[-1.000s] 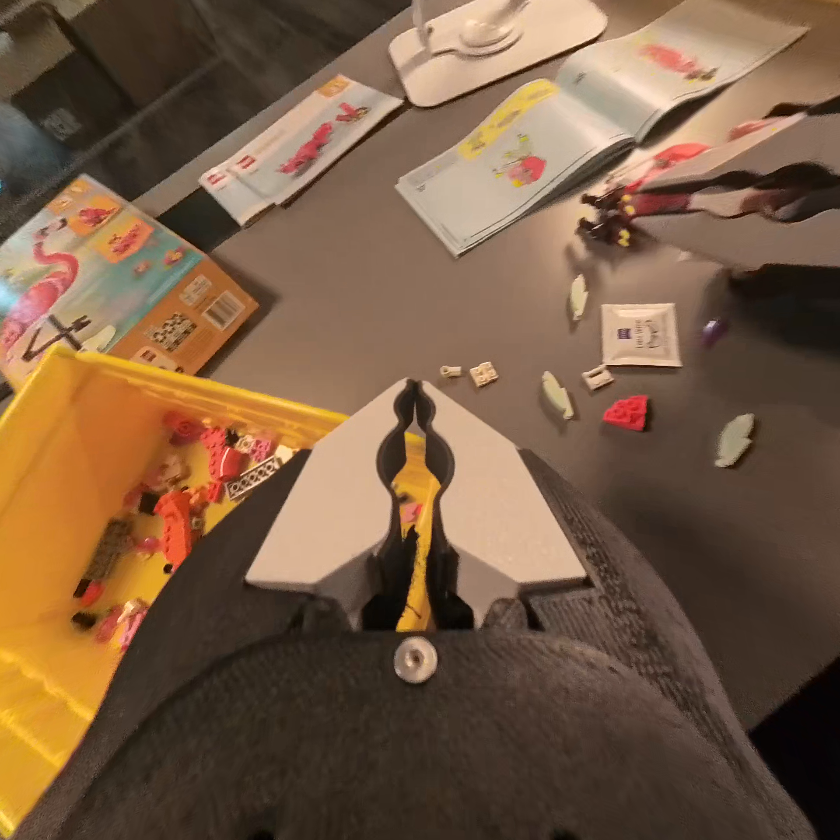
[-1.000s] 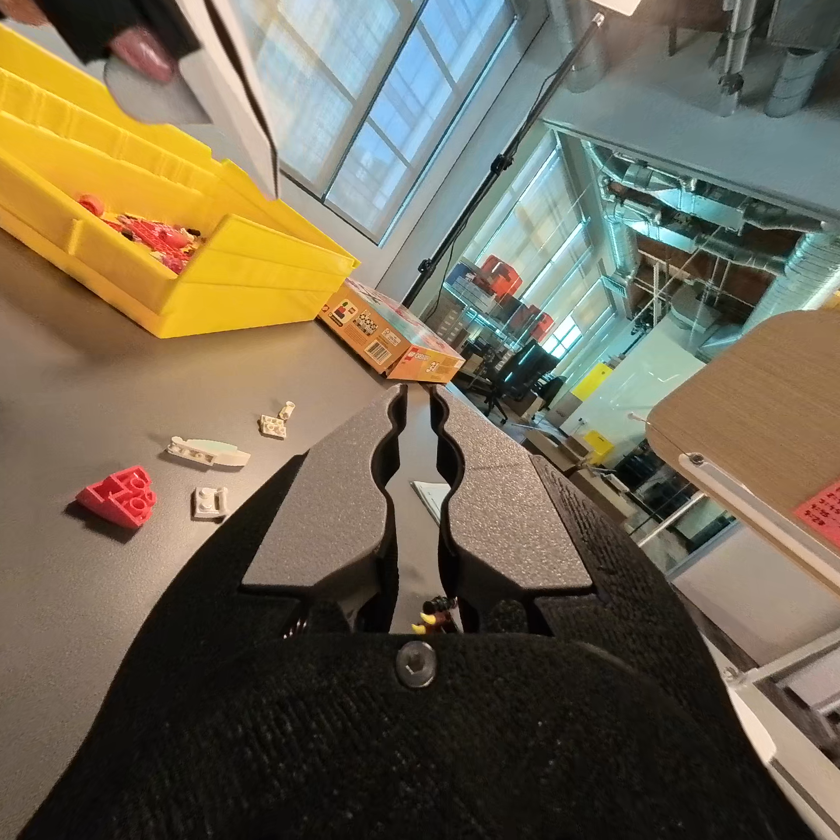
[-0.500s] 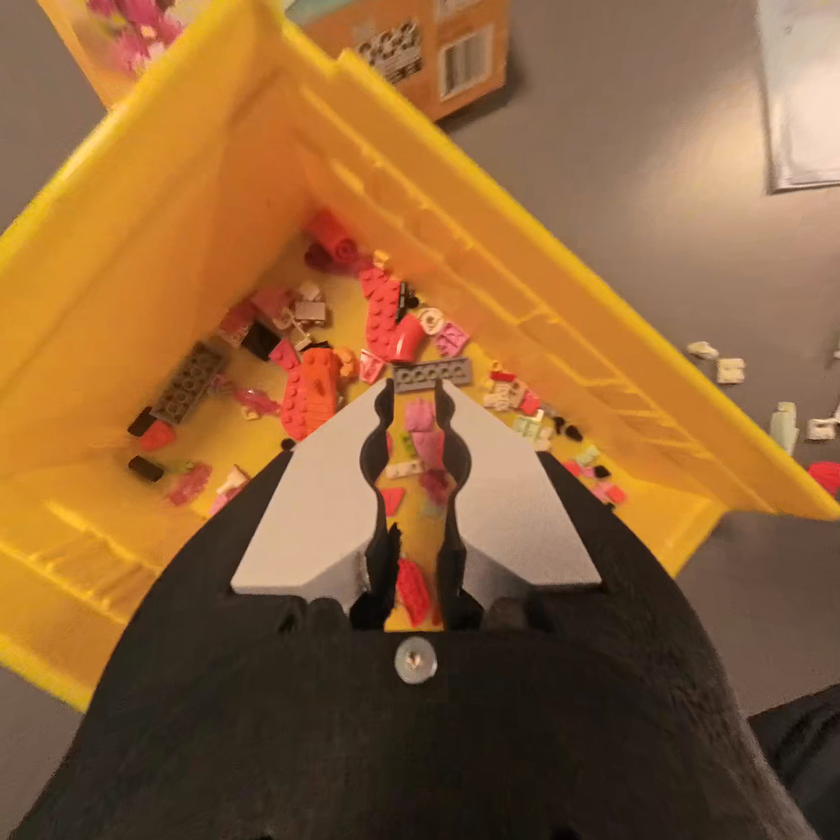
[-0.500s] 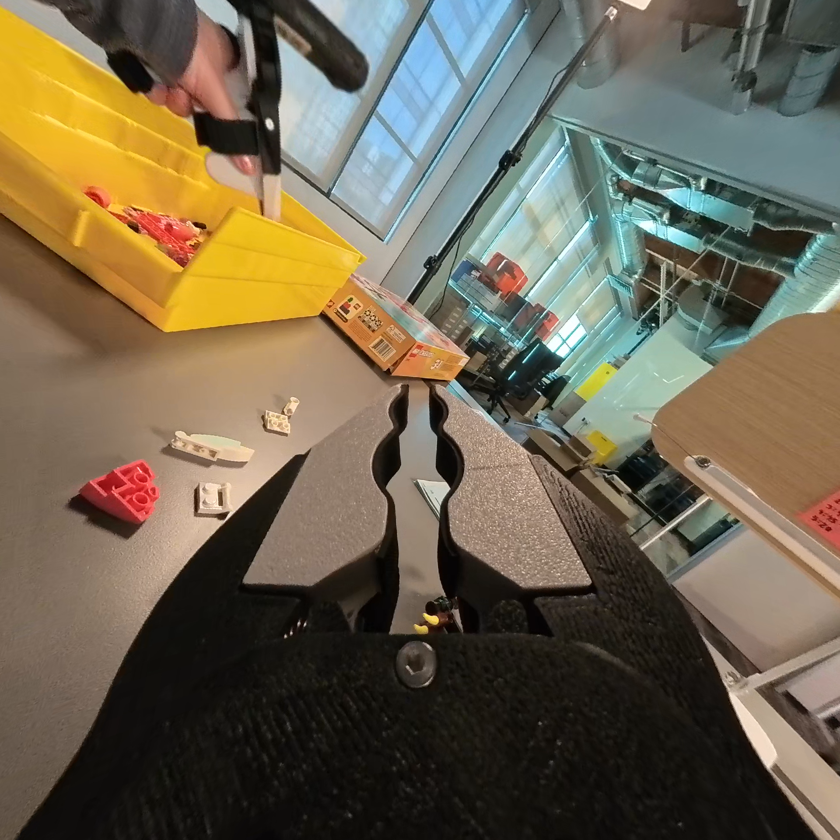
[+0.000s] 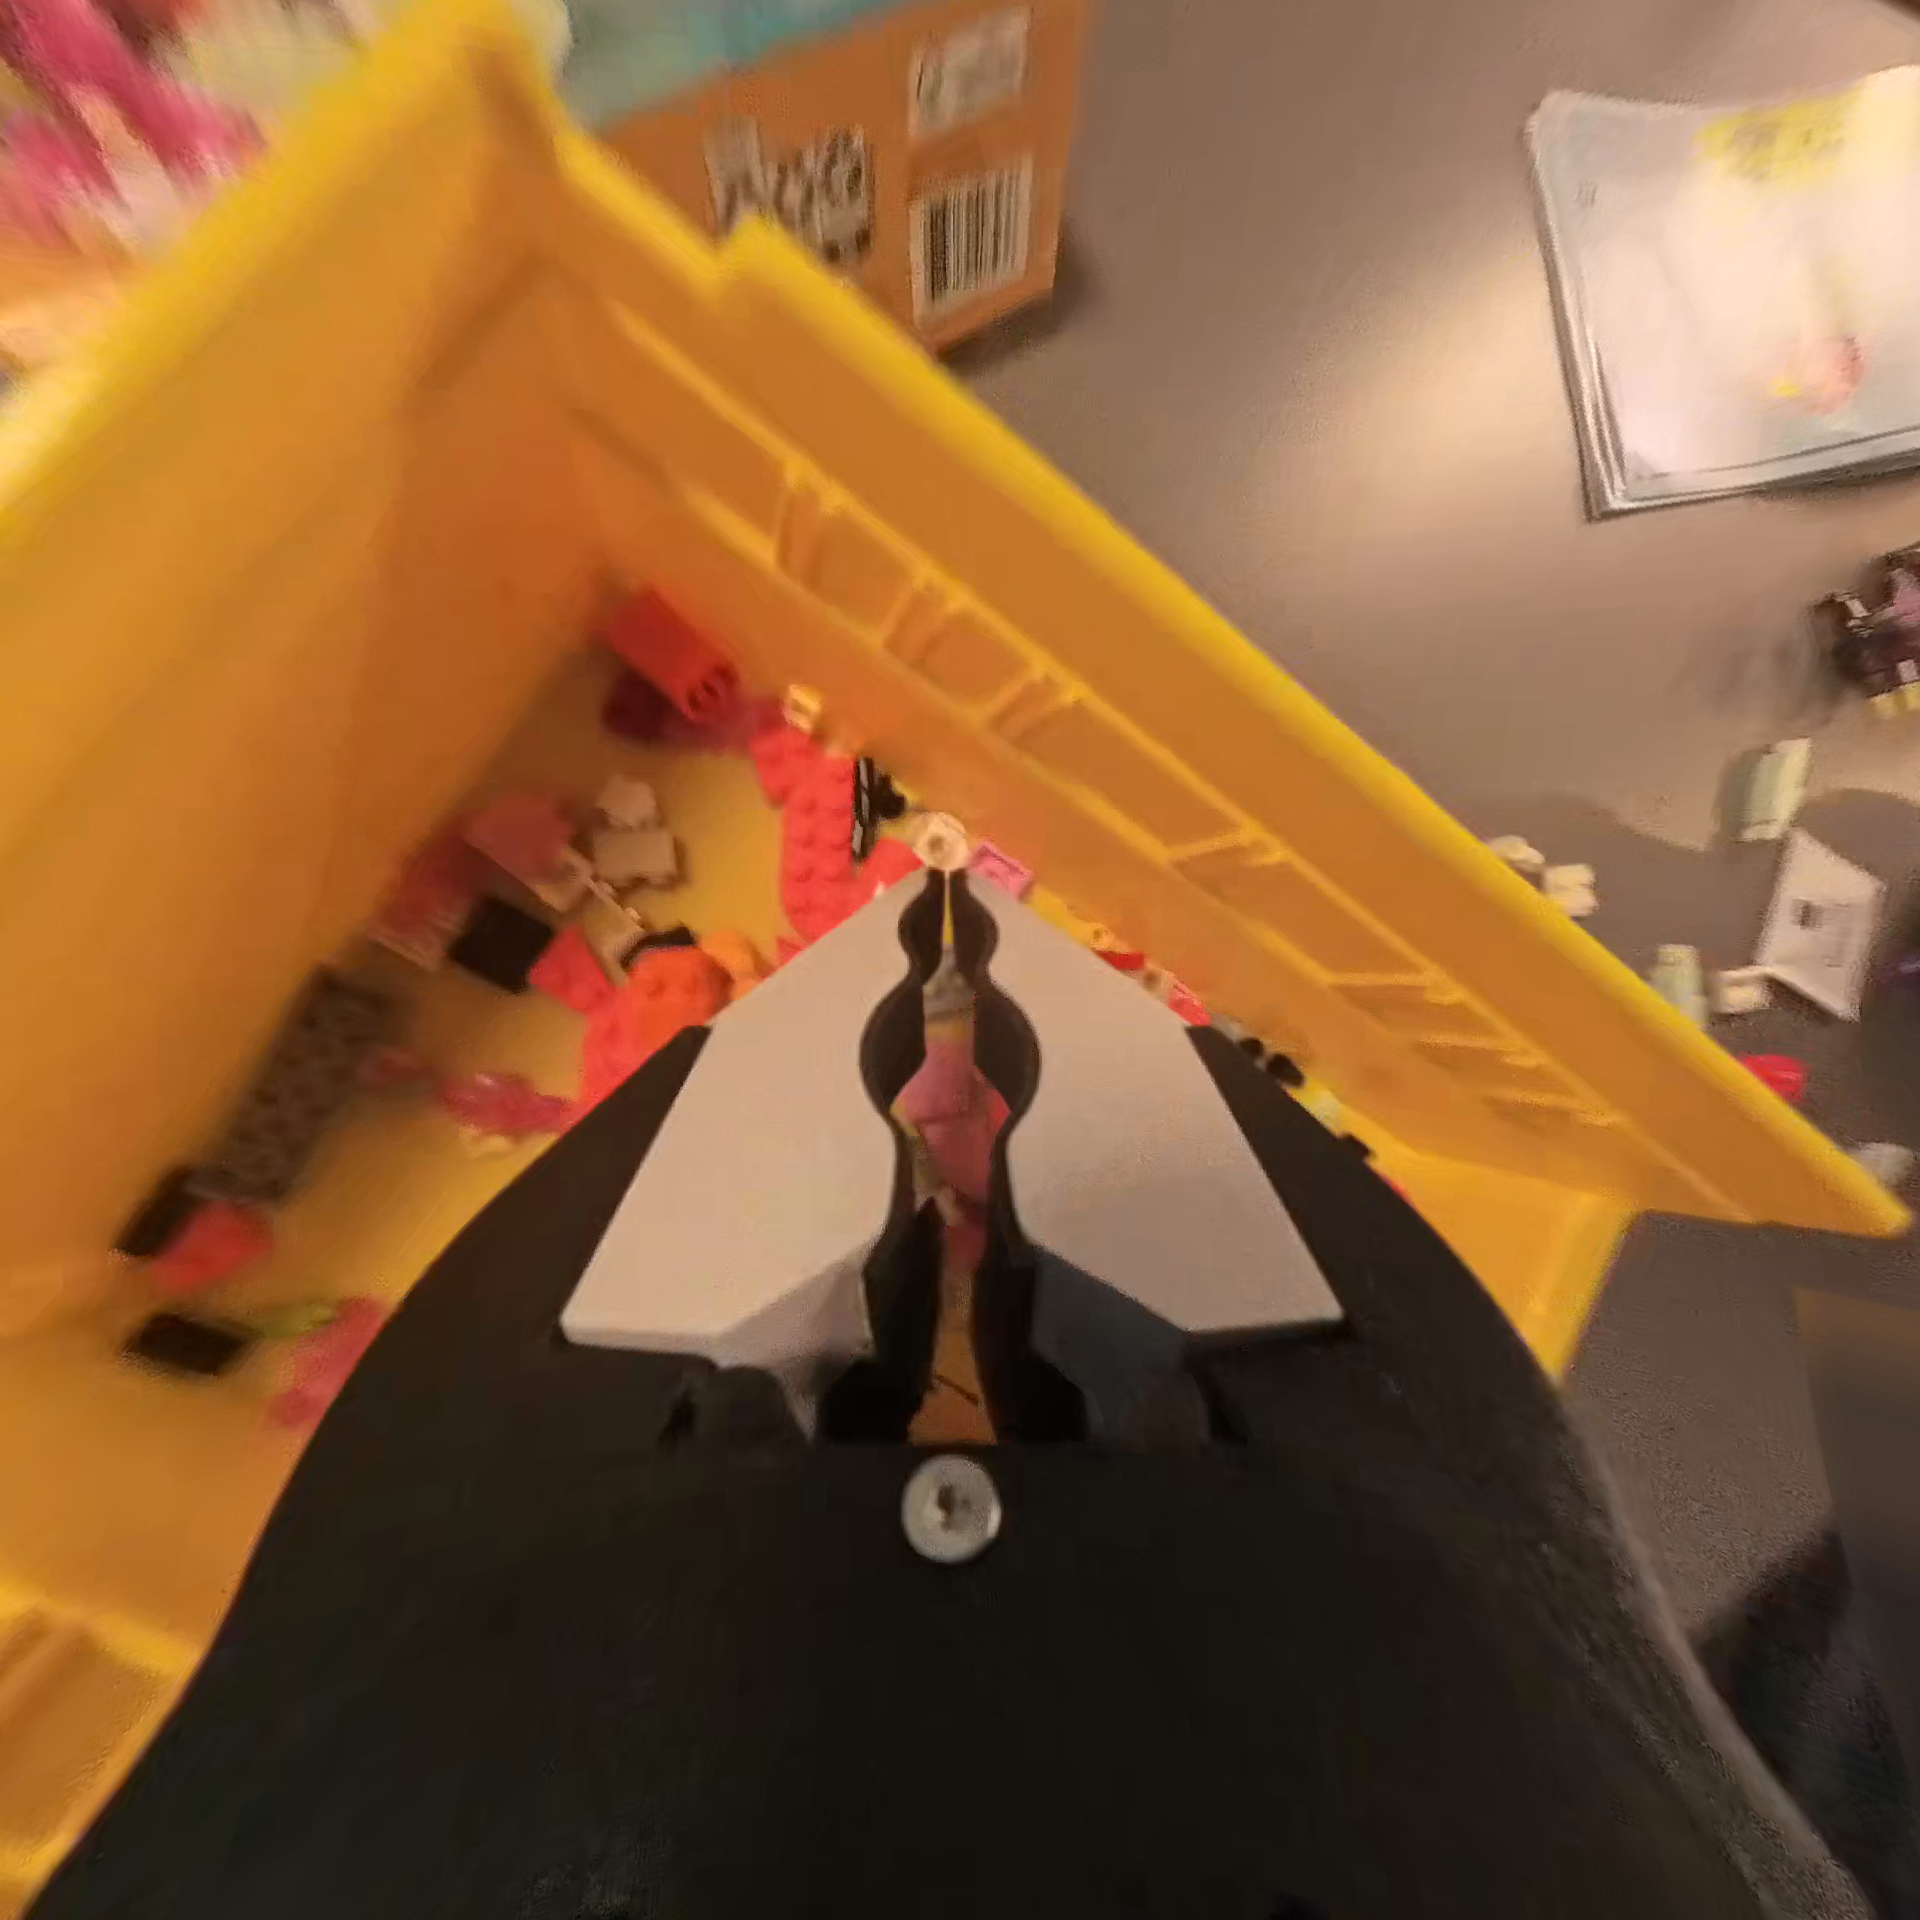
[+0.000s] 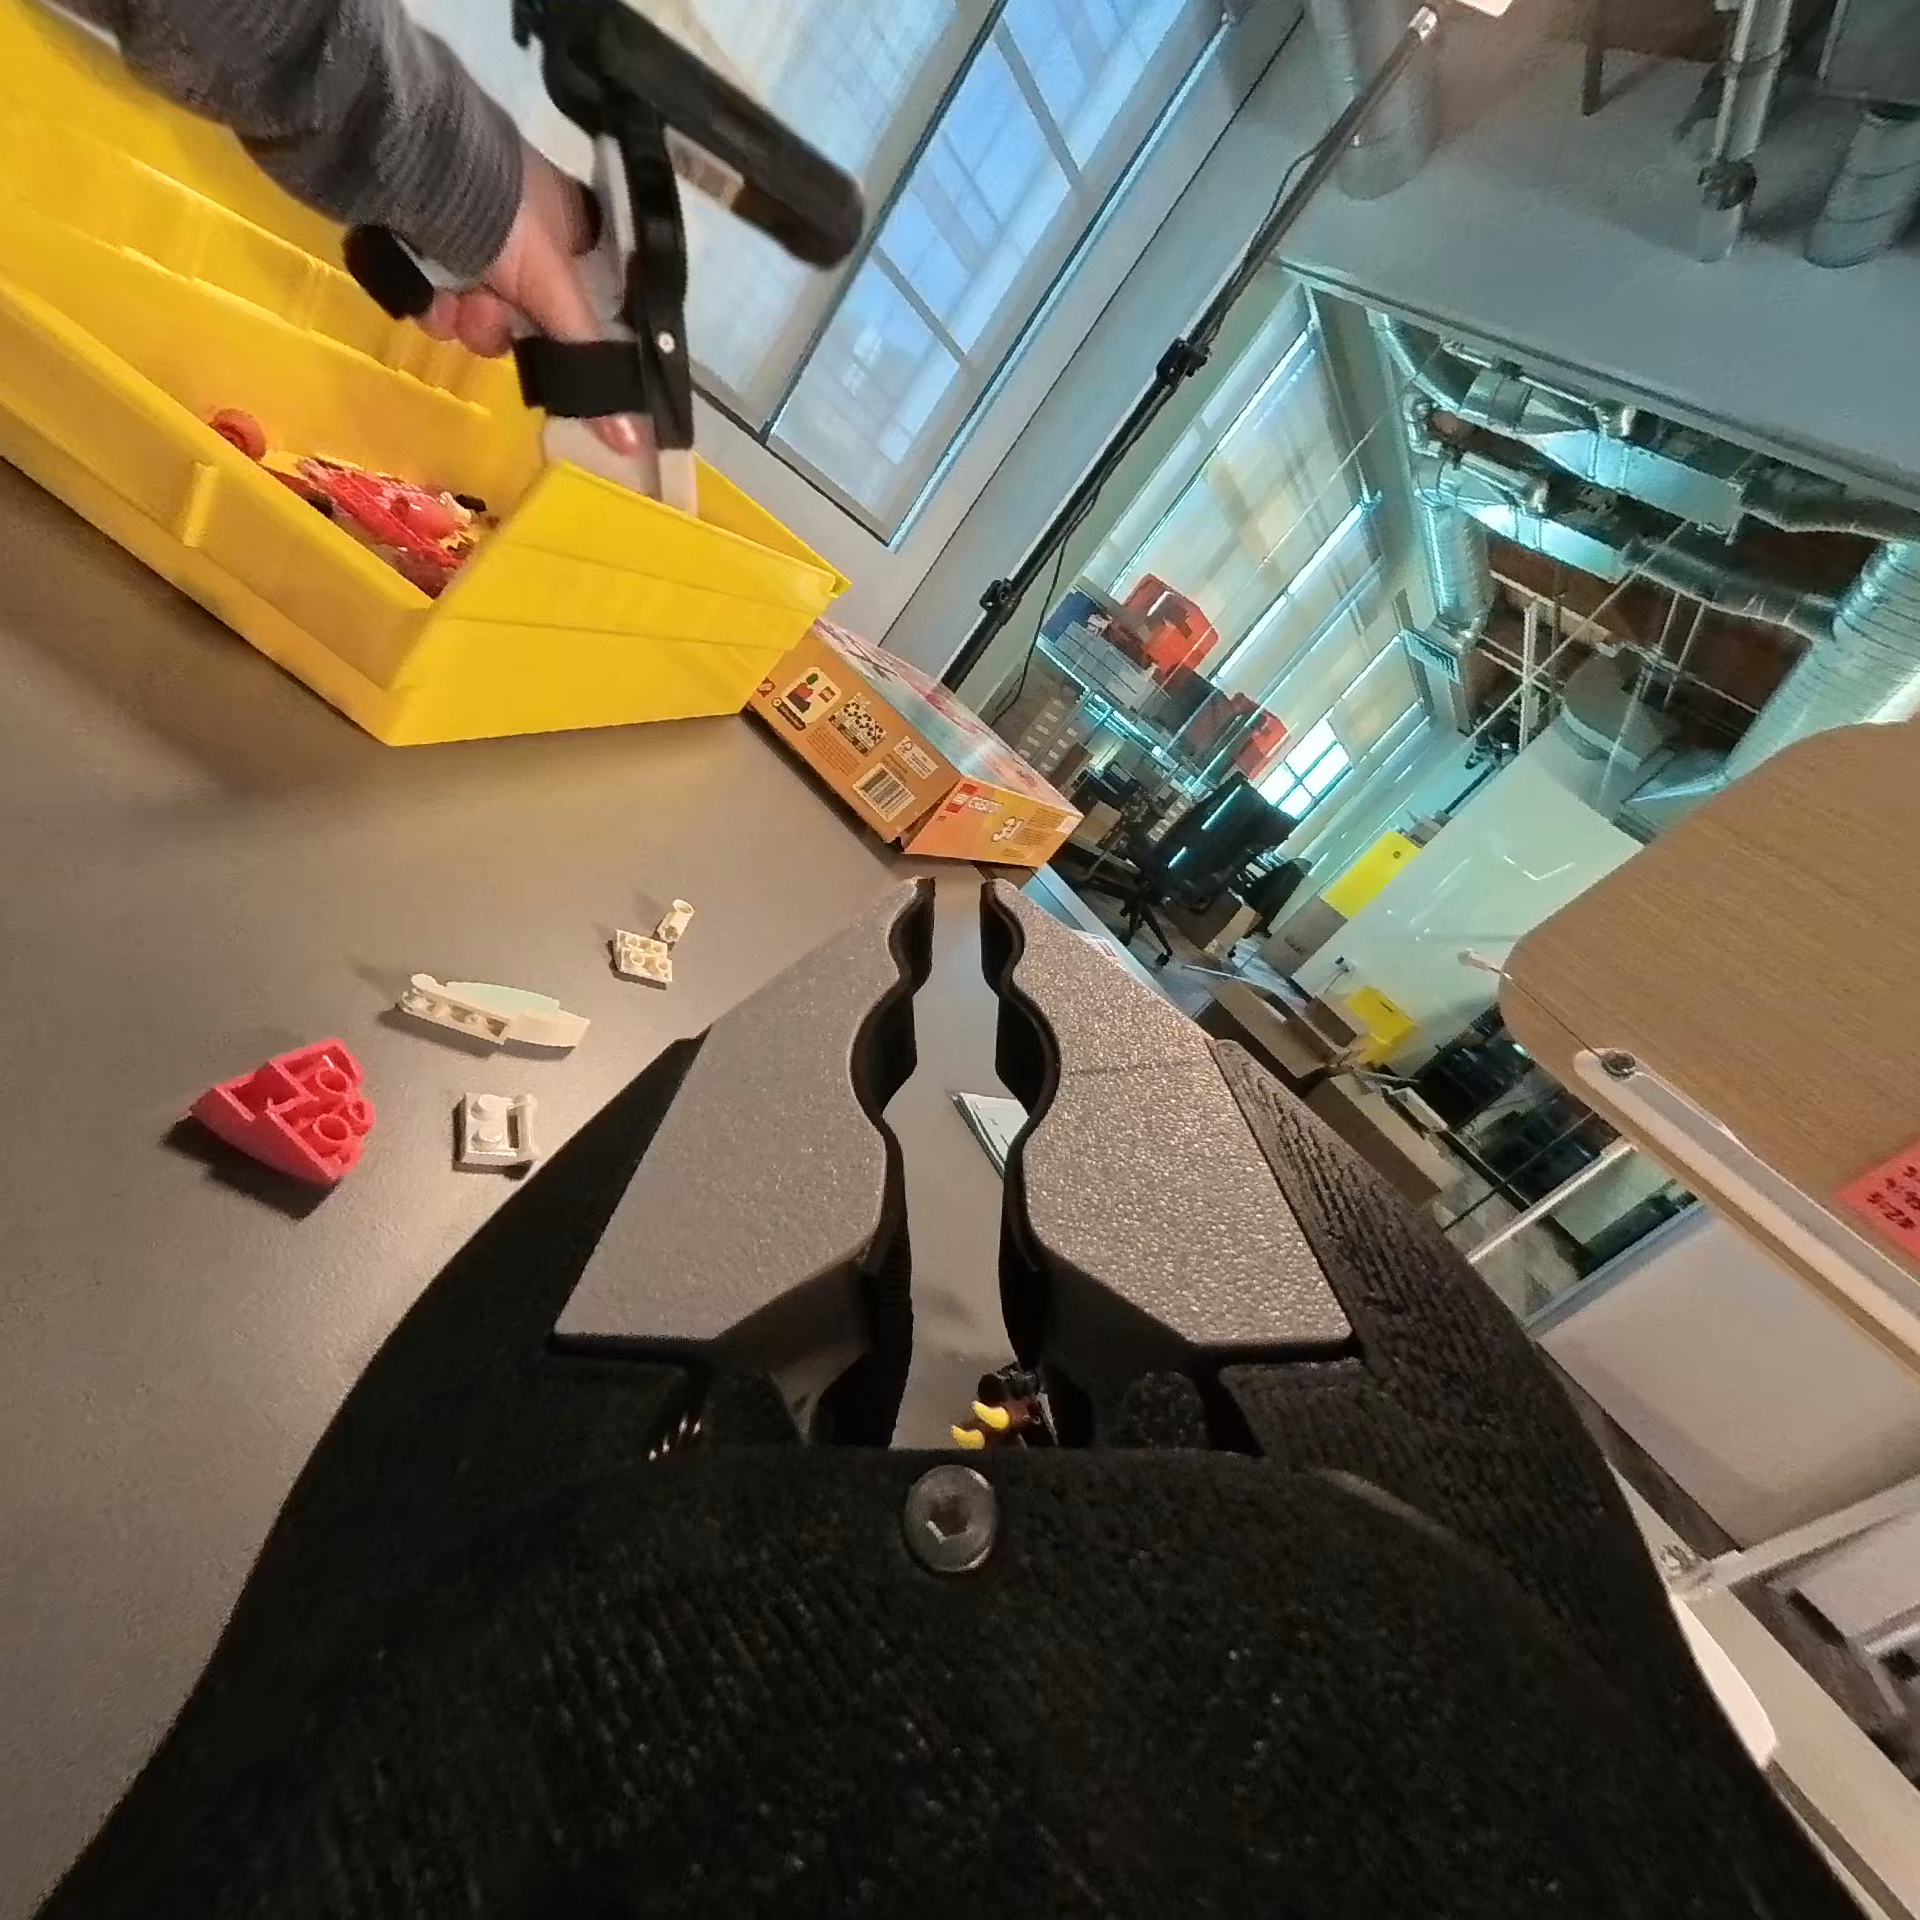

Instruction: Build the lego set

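My left gripper (image 5: pixel 943 883) is down inside the yellow bin (image 5: pixel 1039 665) of loose red, pink and orange bricks. It is shut on a small round white piece (image 5: pixel 940 840) that sticks out past its fingertips. The right wrist view shows it over the bin (image 6: pixel 582 644) in a person's hand (image 6: pixel 520 281). My right gripper (image 6: pixel 956 888) hovers low over the dark table. Its tips stand slightly apart, and it holds a small dark build with yellow claws (image 6: pixel 1006 1405) low between the fingers. That build also shows blurred in the left wrist view (image 5: pixel 1865 634).
On the table lie a red wedge brick (image 6: pixel 286 1110), a pale curved piece (image 6: pixel 488 1013), a grey plate (image 6: pixel 494 1130) and a small white plate (image 6: pixel 641 954). The orange set box (image 6: pixel 914 769) lies beyond the bin. An open instruction booklet (image 5: pixel 1725 301) lies at the far right. The grippers' ends are close to 30 cm from one another. My left tips are about 30 cm from the grey plate (image 6: pixel 494 1130), my right tips only 10 cm. My left wrist view (image 5: pixel 1743 994) looks at it from another angle.
My left gripper swung from the table into the bin, opened, then closed on the round white piece. The right gripper has barely moved, with the dark build unchanged in it.
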`<state>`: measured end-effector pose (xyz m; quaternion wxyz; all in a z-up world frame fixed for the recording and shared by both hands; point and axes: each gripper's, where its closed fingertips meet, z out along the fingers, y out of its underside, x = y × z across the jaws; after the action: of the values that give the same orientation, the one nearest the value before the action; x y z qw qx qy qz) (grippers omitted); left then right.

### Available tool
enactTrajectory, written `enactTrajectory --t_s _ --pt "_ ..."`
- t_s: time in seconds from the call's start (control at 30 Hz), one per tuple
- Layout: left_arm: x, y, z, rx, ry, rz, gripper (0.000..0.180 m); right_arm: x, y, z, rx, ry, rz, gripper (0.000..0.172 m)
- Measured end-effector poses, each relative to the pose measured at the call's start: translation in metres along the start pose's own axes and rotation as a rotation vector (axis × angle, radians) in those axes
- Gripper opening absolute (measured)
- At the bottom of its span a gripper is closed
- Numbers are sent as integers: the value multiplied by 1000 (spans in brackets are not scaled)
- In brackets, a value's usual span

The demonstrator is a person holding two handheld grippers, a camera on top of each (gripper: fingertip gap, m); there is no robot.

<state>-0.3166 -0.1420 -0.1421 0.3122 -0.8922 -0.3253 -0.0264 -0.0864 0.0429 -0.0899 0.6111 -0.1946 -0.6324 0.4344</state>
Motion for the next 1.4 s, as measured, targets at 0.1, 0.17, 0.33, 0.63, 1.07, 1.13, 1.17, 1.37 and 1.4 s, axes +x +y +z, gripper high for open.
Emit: enactTrajectory --t_s 0.1,0.17,0.33,0.63,1.07,1.13,1.17,1.37,1.4 --pt "-8 -19 -13 135 -74 55 0 0 0 0 -2 1 -4 7" --pt "-5 -23 -13 150 -29 15 4 0 0 1 -4 0 -5 7" --pt "-11 -9 13 17 -36 59 24 1 2 1 -10 5 -1 7" --pt "47 36 30 -243 224 396 15 1 3 1 -12 -2 -3 6" --pt "34 48 33 -317 116 399 5 -1 3 1 -14 -8 -12 6" --pt "30 48 32 -326 100 381 4 -1 3 2 -13 -9 -12 6" --pt "27 47 31 -325 84 368 3 -2 3 2 -14 -10 -12 6" --pt "31 57 28 -360 131 311 12 -2 3 2 -14 -13 -12 6" --pt "31 56 28 -349 123 311 15 -2 3 2 -14 -14 -12 6"
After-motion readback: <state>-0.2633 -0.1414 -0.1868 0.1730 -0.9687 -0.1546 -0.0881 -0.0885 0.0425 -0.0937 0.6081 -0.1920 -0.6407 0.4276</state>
